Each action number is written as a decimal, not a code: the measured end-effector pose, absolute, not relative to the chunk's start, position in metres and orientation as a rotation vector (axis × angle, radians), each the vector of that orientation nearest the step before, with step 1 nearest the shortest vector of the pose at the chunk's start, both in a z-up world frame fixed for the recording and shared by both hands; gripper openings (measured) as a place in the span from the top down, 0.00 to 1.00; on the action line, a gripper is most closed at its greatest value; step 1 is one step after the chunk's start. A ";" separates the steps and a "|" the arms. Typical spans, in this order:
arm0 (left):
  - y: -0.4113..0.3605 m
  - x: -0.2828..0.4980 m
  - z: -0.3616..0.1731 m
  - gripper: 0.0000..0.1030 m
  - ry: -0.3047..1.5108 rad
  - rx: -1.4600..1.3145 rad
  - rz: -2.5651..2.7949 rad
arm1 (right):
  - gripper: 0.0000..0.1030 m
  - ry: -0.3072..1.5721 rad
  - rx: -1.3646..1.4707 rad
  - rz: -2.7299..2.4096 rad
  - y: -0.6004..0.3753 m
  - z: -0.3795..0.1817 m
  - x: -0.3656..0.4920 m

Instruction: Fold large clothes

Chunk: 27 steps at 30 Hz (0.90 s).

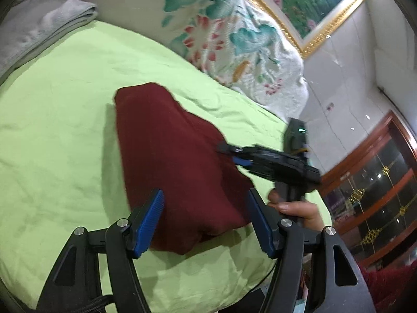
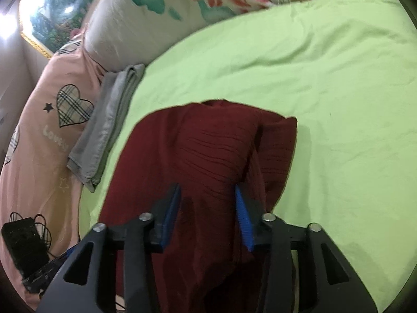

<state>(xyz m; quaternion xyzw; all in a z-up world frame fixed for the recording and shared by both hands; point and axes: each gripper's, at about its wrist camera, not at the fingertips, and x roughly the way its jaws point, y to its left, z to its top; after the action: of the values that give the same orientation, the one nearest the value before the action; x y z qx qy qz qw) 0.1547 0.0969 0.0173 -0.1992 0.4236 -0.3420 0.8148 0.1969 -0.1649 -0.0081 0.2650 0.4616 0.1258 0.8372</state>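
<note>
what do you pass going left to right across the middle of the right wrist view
pink heart-print bedding → folded grey towel → dark red knit garment → bare lime green sheet

dark red ribbed sweater (image 2: 208,140) on a lime green sheet (image 2: 325,78); grey towel (image 2: 109,120); pink cover (image 2: 39,135) with plaid hearts.
</note>
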 end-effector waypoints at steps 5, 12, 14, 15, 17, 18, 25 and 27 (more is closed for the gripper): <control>0.076 0.176 0.012 0.50 0.941 -0.398 -0.774 | 0.94 0.873 0.649 0.304 -0.185 0.007 0.198; 0.044 0.185 -0.014 0.55 0.984 -0.319 -0.798 | 0.94 0.916 0.630 0.228 -0.204 -0.008 0.210; 0.034 0.182 -0.027 0.61 0.998 -0.234 -0.746 | 0.93 0.993 0.597 0.219 -0.196 -0.030 0.215; 0.034 0.179 -0.028 0.61 0.989 -0.228 -0.749 | 0.91 1.000 0.596 0.207 -0.195 -0.037 0.213; 0.036 0.179 -0.029 0.61 0.995 -0.246 -0.747 | 0.89 0.978 0.612 0.206 -0.198 -0.033 0.208; 0.038 0.181 -0.030 0.61 1.001 -0.258 -0.748 | 0.87 0.970 0.611 0.194 -0.200 -0.029 0.206; 0.030 0.179 -0.029 0.61 0.994 -0.235 -0.708 | 0.87 0.802 0.525 0.207 -0.181 0.036 0.165; 0.029 0.175 -0.028 0.61 0.989 -0.217 -0.699 | 0.87 0.803 0.549 0.268 -0.171 0.036 0.151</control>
<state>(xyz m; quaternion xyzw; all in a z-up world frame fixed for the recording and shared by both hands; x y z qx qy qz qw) 0.1755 0.0288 -0.0280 -0.1019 0.4638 -0.3279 0.8167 0.1513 -0.1715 0.0360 0.2631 0.3846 0.1283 0.8755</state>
